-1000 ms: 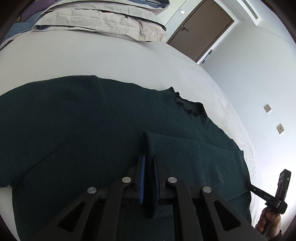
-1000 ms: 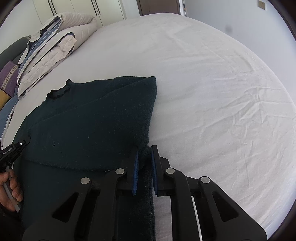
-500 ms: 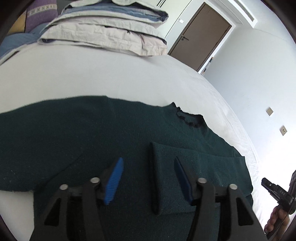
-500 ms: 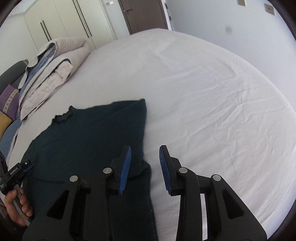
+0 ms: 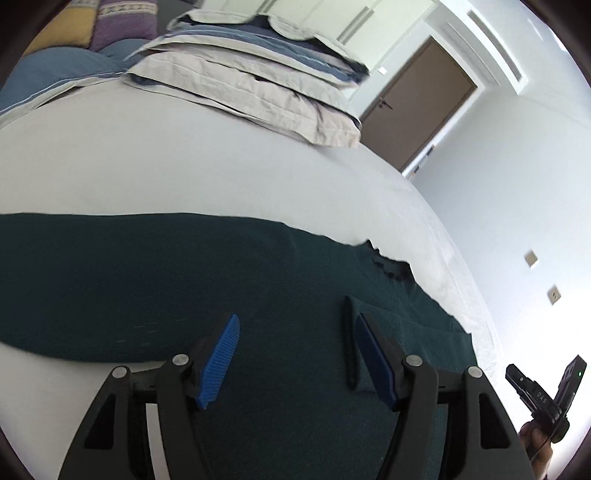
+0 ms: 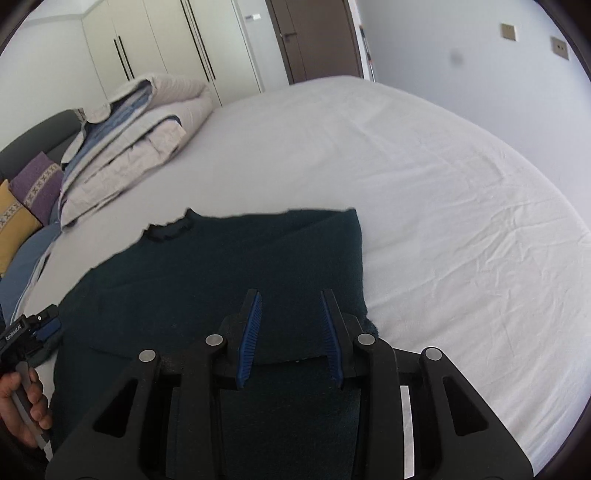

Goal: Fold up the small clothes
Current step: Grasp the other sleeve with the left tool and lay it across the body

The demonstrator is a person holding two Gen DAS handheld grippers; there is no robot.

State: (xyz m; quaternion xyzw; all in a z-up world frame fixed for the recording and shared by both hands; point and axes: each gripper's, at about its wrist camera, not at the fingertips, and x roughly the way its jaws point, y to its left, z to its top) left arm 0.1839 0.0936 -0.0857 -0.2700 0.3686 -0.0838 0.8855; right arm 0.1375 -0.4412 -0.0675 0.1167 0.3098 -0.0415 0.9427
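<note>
On the white bed sheet [image 6: 424, 192] lies a dark green sweater [image 6: 221, 266], one sleeve folded across it. Above it, the left gripper [image 5: 299, 354] and right gripper [image 6: 291, 332] are opening, gripping nothing.

Bedroom: bed with white sheet [image 6: 424, 192]; folded duvet [image 6: 136, 136]; purple cushion [image 6: 37, 184]; brown door [image 5: 417, 103]; white wardrobe [image 6: 166, 40]; pale walls with switch plates [image 6: 509, 31].

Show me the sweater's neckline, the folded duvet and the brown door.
sweater's neckline [image 6: 168, 230]: right wrist view, on the frilly collar edge.
folded duvet [image 6: 147, 136]: right wrist view, on its beige upper layer.
brown door [image 5: 417, 103]: left wrist view, on the door panel's middle.
</note>
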